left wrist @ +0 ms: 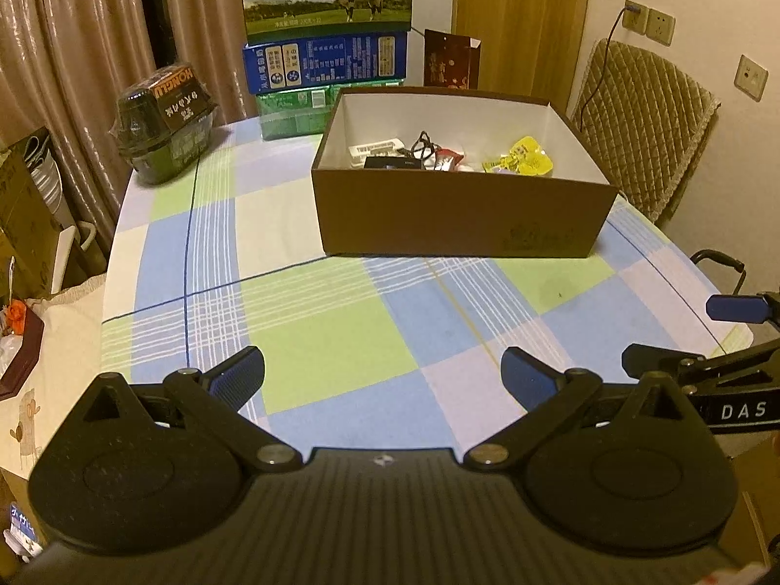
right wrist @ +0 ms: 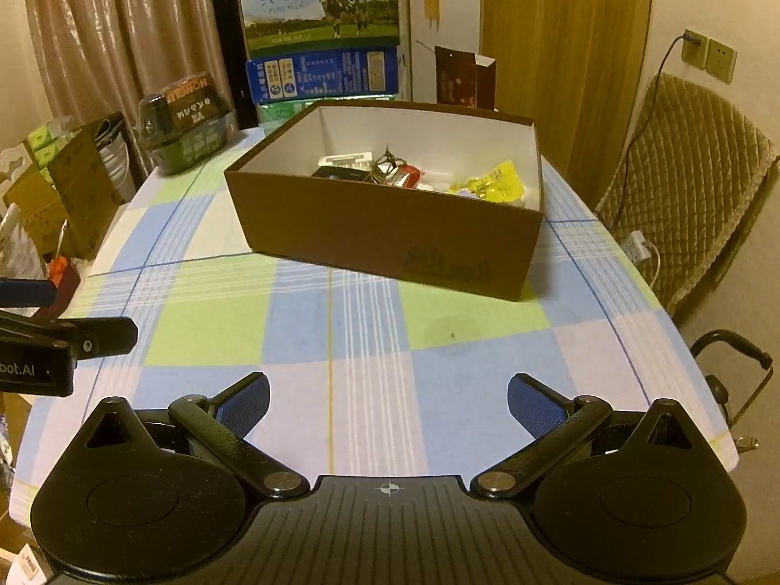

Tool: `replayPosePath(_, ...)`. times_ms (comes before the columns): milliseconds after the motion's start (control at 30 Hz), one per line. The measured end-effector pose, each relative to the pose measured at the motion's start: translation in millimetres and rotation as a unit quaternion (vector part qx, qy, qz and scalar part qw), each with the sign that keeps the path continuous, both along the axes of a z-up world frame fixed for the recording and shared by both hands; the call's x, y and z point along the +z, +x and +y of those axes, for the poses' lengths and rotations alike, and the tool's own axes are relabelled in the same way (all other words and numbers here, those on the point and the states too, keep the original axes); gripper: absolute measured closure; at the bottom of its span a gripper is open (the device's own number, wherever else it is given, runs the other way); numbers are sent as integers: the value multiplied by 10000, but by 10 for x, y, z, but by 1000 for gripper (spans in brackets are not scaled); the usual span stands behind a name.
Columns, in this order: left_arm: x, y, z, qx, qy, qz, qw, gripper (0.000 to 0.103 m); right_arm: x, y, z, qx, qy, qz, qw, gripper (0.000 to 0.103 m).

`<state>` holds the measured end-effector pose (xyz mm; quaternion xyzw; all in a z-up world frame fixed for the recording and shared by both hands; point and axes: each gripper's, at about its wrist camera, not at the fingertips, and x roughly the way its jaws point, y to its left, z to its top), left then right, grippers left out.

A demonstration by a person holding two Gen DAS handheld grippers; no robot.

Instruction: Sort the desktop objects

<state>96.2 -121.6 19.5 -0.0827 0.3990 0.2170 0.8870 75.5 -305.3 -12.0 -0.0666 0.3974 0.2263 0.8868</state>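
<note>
Two wide-apart, empty grippers, left gripper (left wrist: 382, 375) and right gripper (right wrist: 388, 402), before brown white-lined box (left wrist: 458, 217) of small mixed items.

The box (left wrist: 458, 214) sits on the table (left wrist: 317, 341), before stacked cartons (left wrist: 324, 63).

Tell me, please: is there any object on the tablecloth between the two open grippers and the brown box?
Nothing visible stands in the way. Between the left gripper, the right gripper and the brown box only bare checked tablecloth shows. The dark food container sits off to the far left.
</note>
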Motion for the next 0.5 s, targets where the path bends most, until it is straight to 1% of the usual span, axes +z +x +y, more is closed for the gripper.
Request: replayPosePath(500, -35, 128, -34, 27, -5, 86, 10000, 1, -48, 124, -87, 28, 0, 127, 9999, 2)
